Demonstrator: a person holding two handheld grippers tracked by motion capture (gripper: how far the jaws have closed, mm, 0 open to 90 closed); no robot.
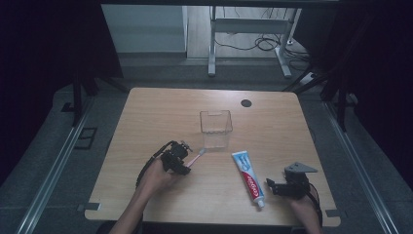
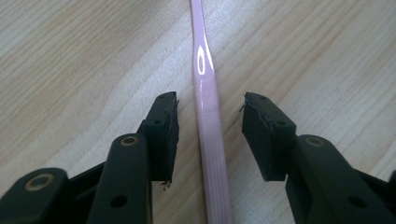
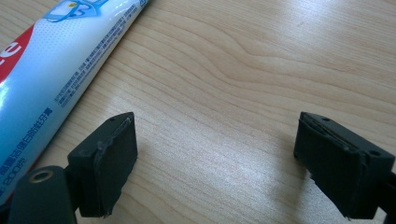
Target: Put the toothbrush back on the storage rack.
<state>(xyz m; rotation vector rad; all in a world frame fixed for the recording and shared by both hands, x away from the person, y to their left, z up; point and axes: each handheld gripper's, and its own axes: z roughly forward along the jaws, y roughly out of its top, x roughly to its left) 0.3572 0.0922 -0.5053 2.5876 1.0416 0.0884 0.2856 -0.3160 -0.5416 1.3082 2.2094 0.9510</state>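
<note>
Left gripper (image 1: pixel 184 162), held in the person's left hand (image 1: pixel 158 176): fingers (image 2: pixel 164 128) released, standing apart on either side of a pink toothbrush (image 2: pixel 209 121) without touching it; a gap of bare wood shows on each side of the handle. No earlier picture supports any account of motion. Pink toothbrush: lies flat on the wooden surface (image 1: pixel 160 117), its handle running lengthwise down the middle of the space between the left fingers and on beyond their tips; in the high view its head end (image 1: pixel 201 152) points away from the fingers toward a clear plastic box (image 1: pixel 215 127), ending just beside the box's near wall. Clear plastic box: upright, open-topped, ahead of the left fingers. Right gripper (image 1: pixel 272 185), held in the person's right hand (image 1: pixel 304 207): fingers (image 3: pixel 112 158) released and spread wide, bare surface between them, nothing grasped. Toothpaste tube (image 3: pixel 56 70): blue, white and red, flat on the surface, just outside the right gripper's left-hand finger in the right gripper view, not between the fingers; in the high view it lies between the two grippers, cap end toward the person. Small dark round spot (image 1: pixel 246 103): on the surface beyond the box, well apart from both sets of fingers.
</note>
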